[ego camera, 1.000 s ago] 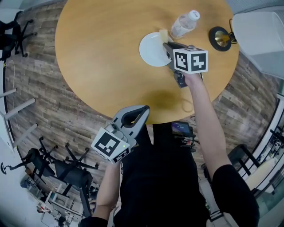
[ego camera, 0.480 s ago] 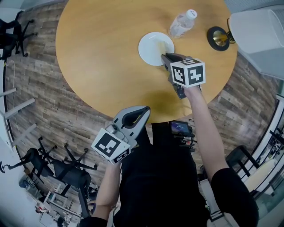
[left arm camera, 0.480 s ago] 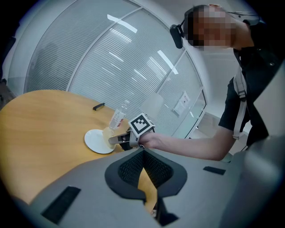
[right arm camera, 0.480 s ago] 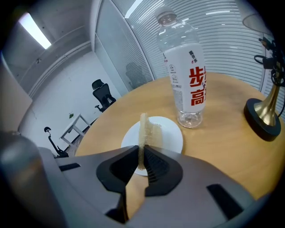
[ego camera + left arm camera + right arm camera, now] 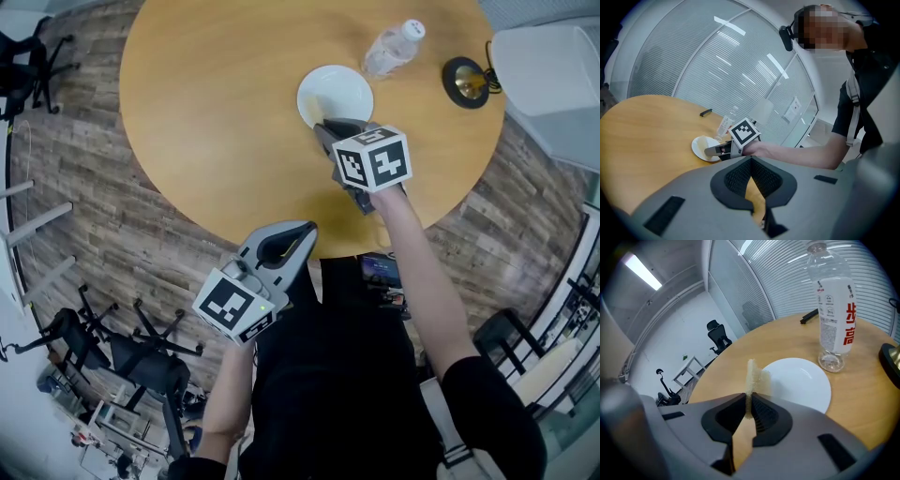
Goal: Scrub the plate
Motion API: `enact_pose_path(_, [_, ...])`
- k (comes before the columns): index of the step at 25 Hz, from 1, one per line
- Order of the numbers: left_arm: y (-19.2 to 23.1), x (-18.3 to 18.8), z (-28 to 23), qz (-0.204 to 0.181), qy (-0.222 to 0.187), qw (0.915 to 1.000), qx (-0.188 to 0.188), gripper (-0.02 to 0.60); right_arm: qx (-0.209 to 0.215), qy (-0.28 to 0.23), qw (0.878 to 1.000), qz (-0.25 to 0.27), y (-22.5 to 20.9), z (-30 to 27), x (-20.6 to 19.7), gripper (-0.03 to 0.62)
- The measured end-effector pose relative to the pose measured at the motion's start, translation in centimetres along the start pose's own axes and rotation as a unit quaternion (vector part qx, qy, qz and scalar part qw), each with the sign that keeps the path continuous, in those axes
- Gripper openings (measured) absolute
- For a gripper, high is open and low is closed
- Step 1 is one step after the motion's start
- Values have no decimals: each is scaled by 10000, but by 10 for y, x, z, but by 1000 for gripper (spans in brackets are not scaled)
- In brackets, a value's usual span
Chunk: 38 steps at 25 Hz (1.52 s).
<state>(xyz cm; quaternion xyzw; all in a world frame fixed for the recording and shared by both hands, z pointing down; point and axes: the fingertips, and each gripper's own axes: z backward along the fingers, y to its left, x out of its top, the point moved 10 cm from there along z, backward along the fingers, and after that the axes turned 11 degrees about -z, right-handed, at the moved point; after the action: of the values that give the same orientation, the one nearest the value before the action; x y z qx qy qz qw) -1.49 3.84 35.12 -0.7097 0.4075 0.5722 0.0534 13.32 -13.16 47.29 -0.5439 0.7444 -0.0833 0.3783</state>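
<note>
A white plate (image 5: 337, 92) lies on the round wooden table (image 5: 216, 112), empty and plain white (image 5: 799, 383). My right gripper (image 5: 323, 127) hovers at the plate's near rim, shut on a thin yellowish sponge (image 5: 753, 376) that stands on edge between the jaws (image 5: 749, 398). In the left gripper view the plate (image 5: 702, 149) shows beyond the right gripper (image 5: 710, 151). My left gripper (image 5: 302, 231) is held off the table near the person's body, its jaws shut (image 5: 750, 161) with nothing between them.
A clear plastic water bottle (image 5: 392, 47) stands just behind the plate (image 5: 833, 310). A black and gold round base (image 5: 466, 81) sits to the right of it. A black pen-like bar (image 5: 809, 316) lies farther back. Office chairs (image 5: 141, 361) stand on the floor.
My right gripper has drawn back and to the left with the sponge, from over the plate's right side to its near rim. The left gripper has stayed in place.
</note>
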Motion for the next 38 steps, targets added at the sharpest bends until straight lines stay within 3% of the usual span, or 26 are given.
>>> enact_pose_path(17, [14,0,14,82,56,9999,142,12,-17,-134,9999,5,-7,-31,38,38])
enact_pose_path(38, [-8,4,-9,-65,148,9998,-140,12,-661,-410,9970,-46,-62,29,37,38])
